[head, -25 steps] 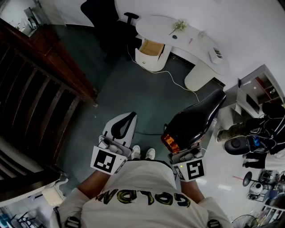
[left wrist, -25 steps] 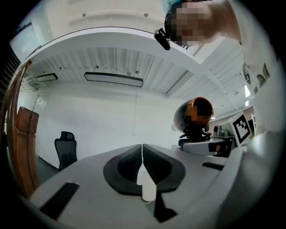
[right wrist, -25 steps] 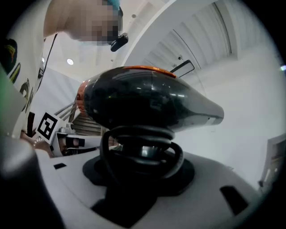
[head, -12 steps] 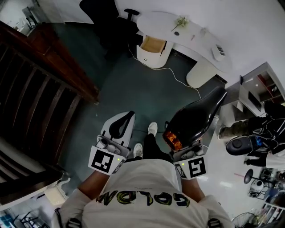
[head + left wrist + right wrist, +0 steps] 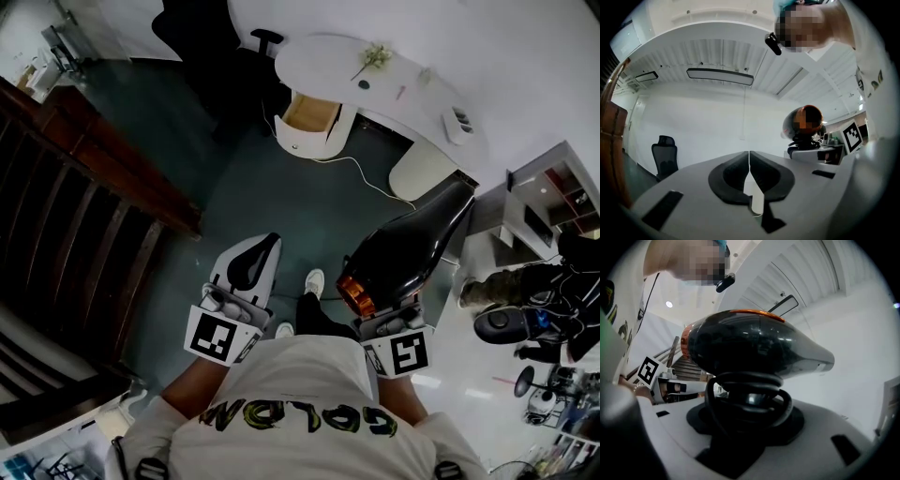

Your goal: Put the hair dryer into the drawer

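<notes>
Head view: hair dryer carried in right hand-held gripper, well short of the open drawer in the white worktop; prob. in transit to the drawer.
Left gripper view: left hand-held gripper jaws together, empty, prob. spare.
Right gripper view: jaws wide, clamped on cord-wrapped handle.

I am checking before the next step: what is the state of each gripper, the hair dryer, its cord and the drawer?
hair dryer: held in the air, nozzle pointing forward
cord: coiled round the handle
right gripper: shut on the hair dryer
left gripper: shut, empty
drawer: open
</notes>
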